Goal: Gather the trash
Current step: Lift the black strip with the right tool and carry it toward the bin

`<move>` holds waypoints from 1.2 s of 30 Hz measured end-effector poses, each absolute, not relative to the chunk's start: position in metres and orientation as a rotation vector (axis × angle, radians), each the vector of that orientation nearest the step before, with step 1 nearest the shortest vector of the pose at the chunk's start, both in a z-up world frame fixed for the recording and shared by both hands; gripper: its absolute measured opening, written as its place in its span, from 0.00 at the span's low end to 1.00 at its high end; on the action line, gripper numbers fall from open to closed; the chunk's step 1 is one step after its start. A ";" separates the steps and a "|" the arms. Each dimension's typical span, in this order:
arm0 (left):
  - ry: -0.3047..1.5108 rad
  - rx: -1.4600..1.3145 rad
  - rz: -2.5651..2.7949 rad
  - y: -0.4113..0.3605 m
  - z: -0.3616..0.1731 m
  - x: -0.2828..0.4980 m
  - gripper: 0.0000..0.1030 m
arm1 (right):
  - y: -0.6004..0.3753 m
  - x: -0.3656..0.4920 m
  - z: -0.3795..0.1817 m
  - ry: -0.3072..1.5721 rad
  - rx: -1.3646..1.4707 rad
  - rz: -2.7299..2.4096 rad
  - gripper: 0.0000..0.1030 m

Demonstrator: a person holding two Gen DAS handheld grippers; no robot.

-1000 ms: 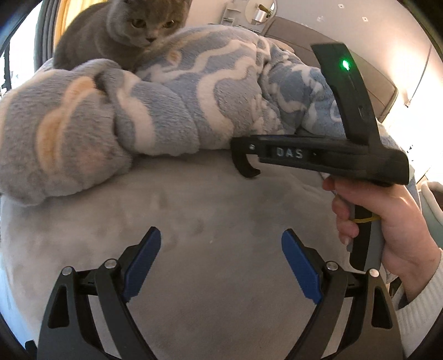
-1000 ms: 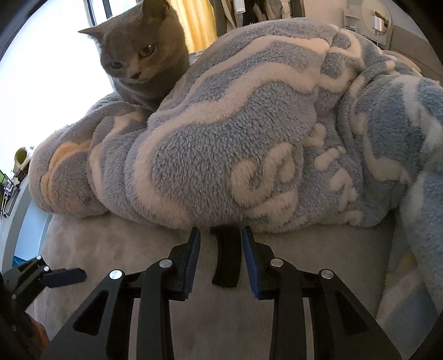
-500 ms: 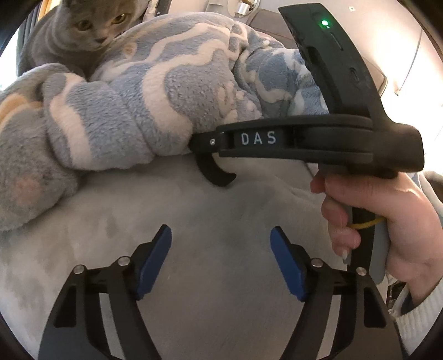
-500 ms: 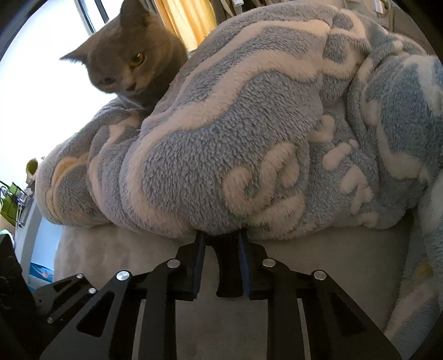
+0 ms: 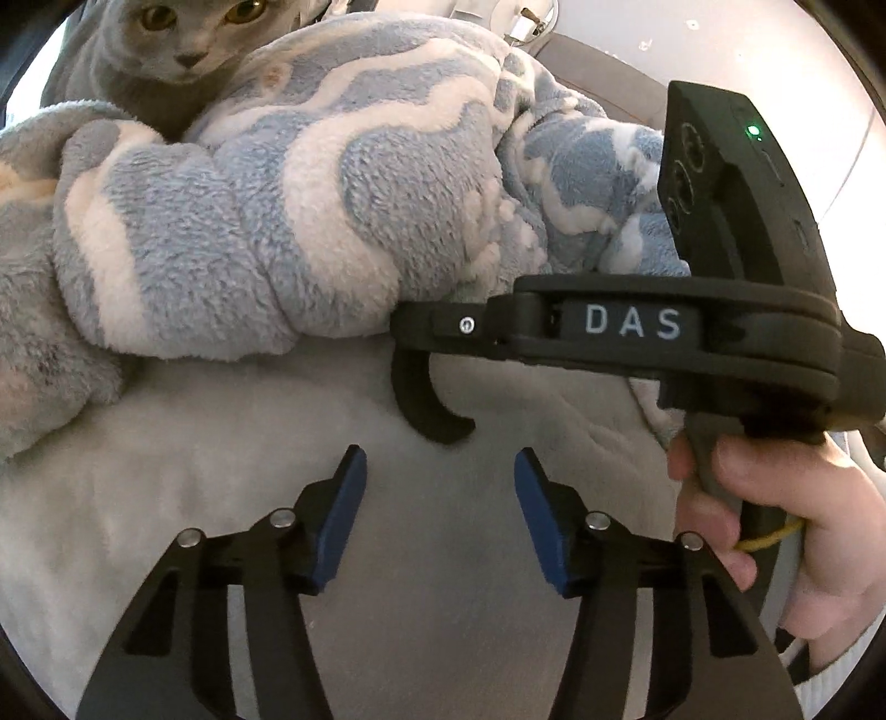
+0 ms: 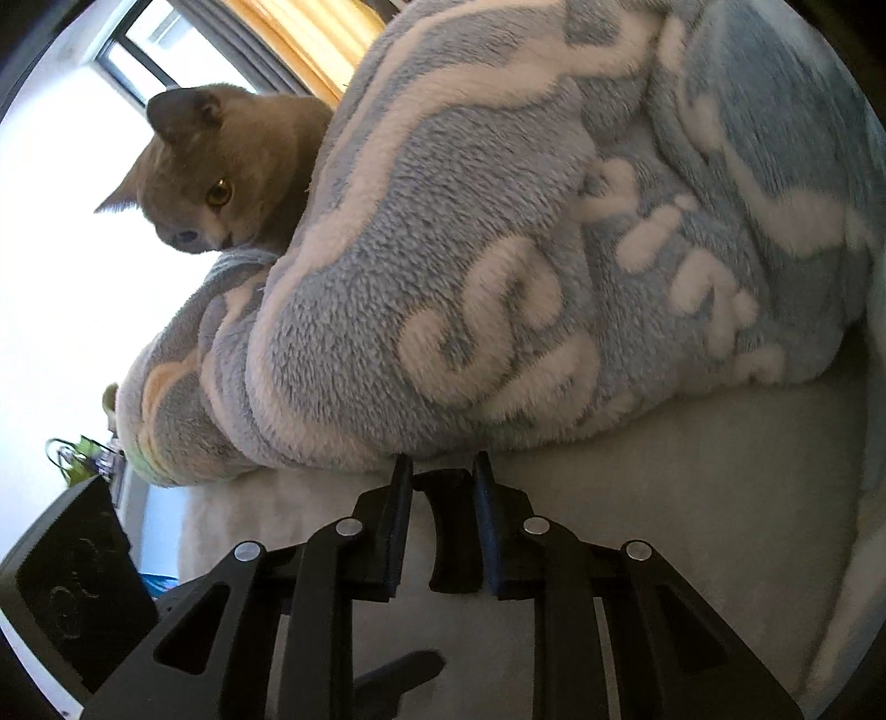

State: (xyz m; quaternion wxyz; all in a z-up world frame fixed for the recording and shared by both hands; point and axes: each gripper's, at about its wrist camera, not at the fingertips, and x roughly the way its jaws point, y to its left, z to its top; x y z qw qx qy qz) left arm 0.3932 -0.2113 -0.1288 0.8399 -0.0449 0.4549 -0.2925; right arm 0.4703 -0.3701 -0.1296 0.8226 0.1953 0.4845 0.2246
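Note:
No trash shows in either view. My left gripper [image 5: 440,476] hovers over the pale grey bed cover [image 5: 221,471]; its blue-padded jaws are closing with nothing between them. My right gripper [image 5: 421,327], held by a hand [image 5: 803,526], reaches in from the right, its tip at the lower edge of the blue-and-white fleece blanket [image 5: 277,221]. In the right wrist view the right gripper [image 6: 443,471] is shut, and a black hook-shaped piece [image 6: 451,531] stands between its fingers. It looks like part of the tool.
A grey cat [image 5: 188,39] sits behind the blanket, also in the right wrist view as the cat [image 6: 221,171] beside the blanket [image 6: 498,249]. A bright window is at the far left there. The left tool's black body [image 6: 72,565] shows at lower left.
My left jaws have narrowed. The right gripper has come nearer the blanket's edge and rolled, and its fingers have closed against the black hook piece. The cat has turned its head.

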 end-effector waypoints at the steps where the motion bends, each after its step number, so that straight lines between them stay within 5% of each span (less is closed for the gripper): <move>1: 0.966 -0.088 -0.611 -0.216 -0.130 0.395 0.55 | -0.375 0.469 -0.133 1.034 0.432 0.481 0.21; 10: 0.967 -0.052 -0.564 -0.241 -0.136 0.411 0.50 | -0.405 0.463 -0.143 1.042 0.486 0.476 0.21; 20: 0.979 -0.062 -0.560 -0.242 -0.142 0.416 0.27 | -0.414 0.456 -0.145 1.054 0.492 0.465 0.19; 36: 0.944 -0.062 -0.587 -0.225 -0.125 0.396 0.26 | -0.413 0.449 -0.131 1.023 0.505 0.456 0.19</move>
